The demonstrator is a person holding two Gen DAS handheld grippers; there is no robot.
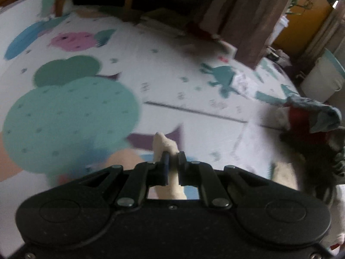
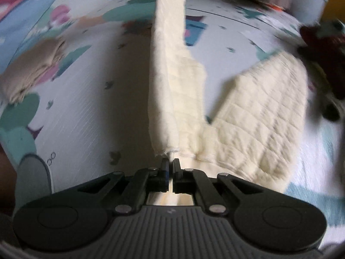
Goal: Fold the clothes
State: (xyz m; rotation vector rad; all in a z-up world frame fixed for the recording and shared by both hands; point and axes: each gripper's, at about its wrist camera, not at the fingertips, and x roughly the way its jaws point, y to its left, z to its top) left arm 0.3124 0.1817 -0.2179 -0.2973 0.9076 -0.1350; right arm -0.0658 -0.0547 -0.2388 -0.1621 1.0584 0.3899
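A cream quilted garment (image 2: pixel 254 112) is lifted off a patterned play mat (image 2: pixel 86 112). My right gripper (image 2: pixel 170 161) is shut on its hem, and one long strip of the cloth (image 2: pixel 170 49) stretches away from the jaws toward the far side. In the left wrist view my left gripper (image 1: pixel 172 156) is shut on another corner of the same cream cloth (image 1: pixel 165 144), which pokes up between the fingers. Both views are blurred by motion.
A pile of dark, red and grey clothes (image 1: pixel 310 125) lies at the right of the mat. A folded beige garment (image 2: pixel 32 71) rests at the left. Wooden furniture legs (image 1: pixel 243 21) and a white bin (image 1: pixel 323 79) stand beyond the mat.
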